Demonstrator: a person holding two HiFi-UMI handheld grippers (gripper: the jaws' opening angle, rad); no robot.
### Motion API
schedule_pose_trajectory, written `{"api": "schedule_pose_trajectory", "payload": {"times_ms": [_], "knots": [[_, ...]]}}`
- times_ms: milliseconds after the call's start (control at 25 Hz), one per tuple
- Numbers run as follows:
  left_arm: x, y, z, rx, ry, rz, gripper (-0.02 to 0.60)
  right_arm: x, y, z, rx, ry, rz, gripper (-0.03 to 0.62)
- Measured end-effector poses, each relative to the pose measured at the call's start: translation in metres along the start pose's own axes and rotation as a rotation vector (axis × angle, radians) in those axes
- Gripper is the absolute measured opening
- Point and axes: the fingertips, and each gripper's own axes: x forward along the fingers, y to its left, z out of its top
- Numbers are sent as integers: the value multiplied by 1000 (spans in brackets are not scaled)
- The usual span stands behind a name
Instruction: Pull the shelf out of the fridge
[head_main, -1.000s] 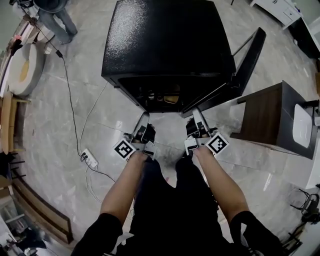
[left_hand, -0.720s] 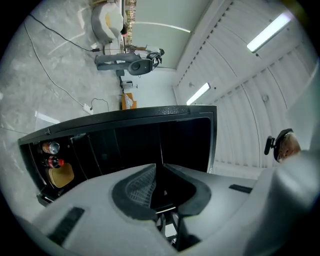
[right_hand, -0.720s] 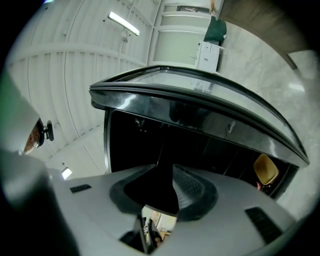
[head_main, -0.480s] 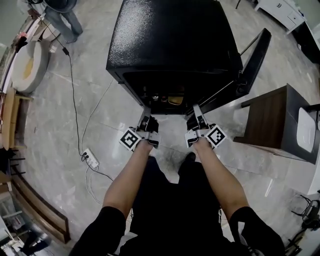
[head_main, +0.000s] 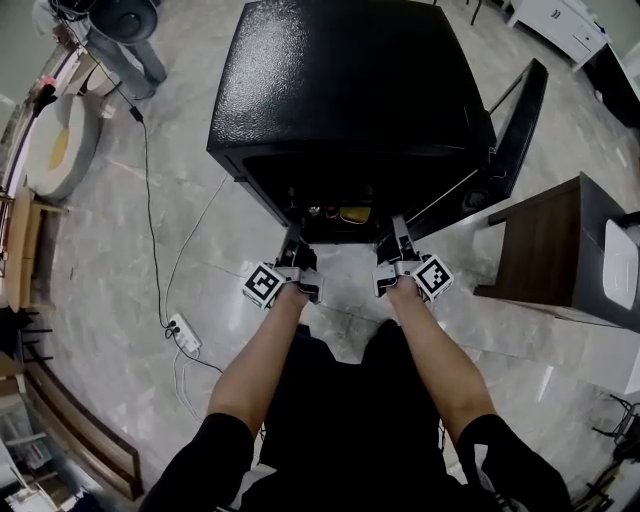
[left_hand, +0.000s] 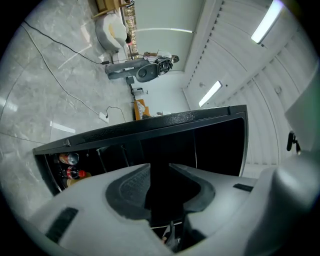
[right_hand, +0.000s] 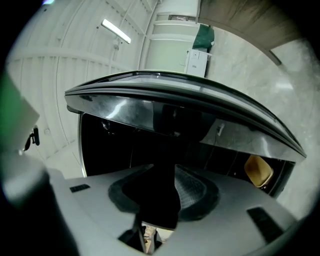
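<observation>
A black mini fridge stands on the marble floor with its door swung open to the right. Both grippers are at its dark mouth, the left gripper on the left side and the right gripper on the right. In the left gripper view the jaws are opening, and only dark interior shows in their gap. The right gripper is opening too, with a dark upright edge in its gap, apart from the pads. Cans and a yellow item sit inside. The shelf itself is lost in the dark.
A dark wooden side table stands close on the right, just past the open door. A power strip and its cable lie on the floor to the left. A round tan seat is at the far left.
Both grippers have moved forward from the floor in front of the fridge up to its opening. The fridge sits slightly nearer in the head view.
</observation>
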Motion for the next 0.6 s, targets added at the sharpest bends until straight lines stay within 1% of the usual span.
{"api": "schedule_pose_trajectory", "payload": {"times_ms": [40, 200, 440, 600], "knots": [[2, 6, 0, 1, 0, 7, 110, 1, -4, 0, 5, -3, -4, 112], [5, 27, 0, -10, -16, 48, 115, 6, -18, -4, 21, -7, -19, 126], [16, 40, 1, -38, -43, 27, 140, 13, -37, -7, 31, -9, -48, 146], [23, 49, 3, -55, -62, 29, 146, 20, -46, -11, 47, -7, -44, 153]]}}
